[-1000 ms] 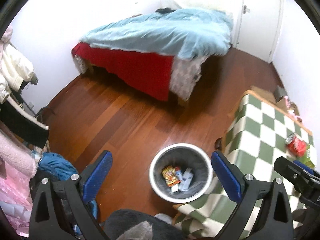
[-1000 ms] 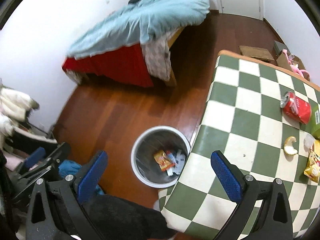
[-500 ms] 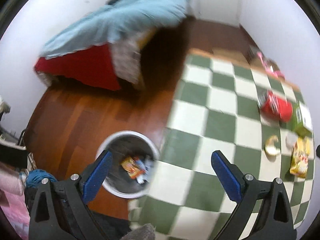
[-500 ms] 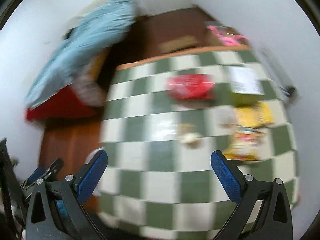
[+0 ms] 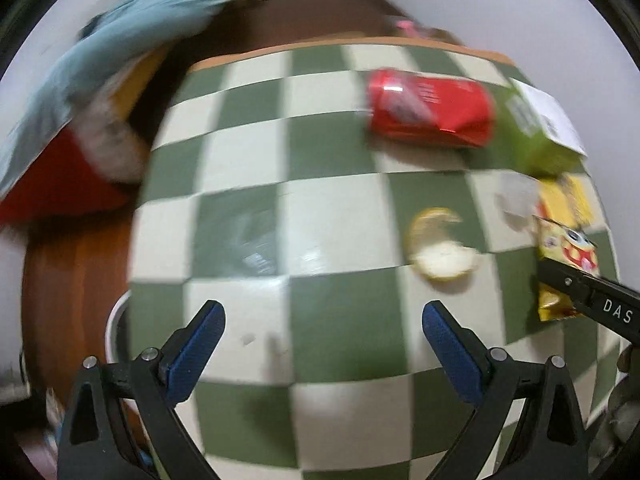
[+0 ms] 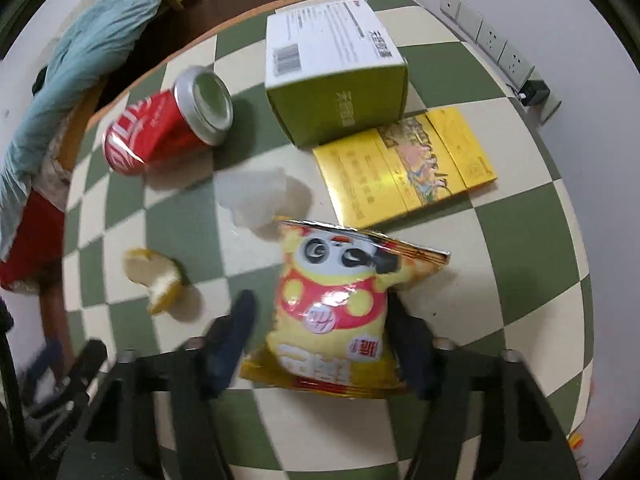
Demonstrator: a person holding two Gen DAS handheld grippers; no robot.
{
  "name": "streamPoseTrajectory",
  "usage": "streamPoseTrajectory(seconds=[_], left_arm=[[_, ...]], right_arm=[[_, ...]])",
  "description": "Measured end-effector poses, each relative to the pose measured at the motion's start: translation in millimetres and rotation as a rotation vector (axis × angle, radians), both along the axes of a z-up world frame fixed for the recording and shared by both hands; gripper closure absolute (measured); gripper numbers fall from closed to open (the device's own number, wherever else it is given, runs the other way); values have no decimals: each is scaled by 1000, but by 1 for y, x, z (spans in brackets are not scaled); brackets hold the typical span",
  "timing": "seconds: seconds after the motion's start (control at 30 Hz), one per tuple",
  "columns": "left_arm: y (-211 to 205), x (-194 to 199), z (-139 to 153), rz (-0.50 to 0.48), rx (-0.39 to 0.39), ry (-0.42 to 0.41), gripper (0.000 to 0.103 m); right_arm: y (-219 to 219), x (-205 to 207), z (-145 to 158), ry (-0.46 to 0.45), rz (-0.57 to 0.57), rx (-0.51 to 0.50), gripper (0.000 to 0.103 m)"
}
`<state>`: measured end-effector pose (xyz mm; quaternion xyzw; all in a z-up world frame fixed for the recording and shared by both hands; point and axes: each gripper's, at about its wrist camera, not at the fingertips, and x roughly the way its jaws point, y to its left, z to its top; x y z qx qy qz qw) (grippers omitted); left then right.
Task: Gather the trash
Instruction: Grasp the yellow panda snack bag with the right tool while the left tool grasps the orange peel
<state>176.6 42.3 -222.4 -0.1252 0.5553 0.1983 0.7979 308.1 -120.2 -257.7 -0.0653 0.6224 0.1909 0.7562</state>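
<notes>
While my right gripper (image 6: 320, 336) points down over the green-and-cream checked tabletop (image 6: 520, 240), its two blue-padded fingers (image 6: 232, 332) are closing around a yellow snack bag (image 6: 332, 304), one on each side of it; whether the pads already press on the foil I cannot tell through the blur. That bag is glossy and crinkled, printed with a cartoon panda above a red patch with yellow dots, its torn top edge facing away from me, and it lies flat near the table's near edge. Just beyond it sit a crumpled white wad (image 6: 264, 196) and a flat yellow box (image 6: 408, 168), with a green carton (image 6: 336, 80) bearing a white label touching that box. A dented red can (image 6: 160, 132) lies on its side to the left, and a curled piece of peel (image 6: 156, 276) rests nearer to me. My left gripper (image 5: 320, 344) hangs over bare squares with its fingers spread wide and nothing between them, the white rim of a bin (image 5: 114, 328) showing past the table's edge.
</notes>
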Motion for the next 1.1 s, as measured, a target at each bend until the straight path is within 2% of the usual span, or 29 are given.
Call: streamPoseTrajectory(seconds=[0.07,0.17,0.27,0.33,0.37,0.4,0.5,0.77,1.1], left_arm=[[-7,11,-2,-78,2,-11,3],[-18,30,-9,-192,10,-17,3],[-25,42,-15,-259,-6,-27,3],[-30,46,-17,-296,-13,-34,9],[-32,47,-17,-307,-18,-33,19],[-33,49,-19,-314,-25,-32,31],[-32,50,-23,-319,-67,-43,56],[-41,50,-12,-313,-35,-86,74],[-38,34,3,-253,-10,-110,77]], right_arm=[[-10,-1,1,1,3,33,50],[-31,2,4,-6,-18,26,50],[-44,7,0,8,-34,28,50],[-46,8,2,7,-36,30,50],[-48,8,3,4,-36,28,50],[-46,8,3,1,-35,25,50],[-43,8,3,-12,-30,18,50],[-42,8,4,-20,-31,21,50],[-43,5,6,-36,-35,23,52]])
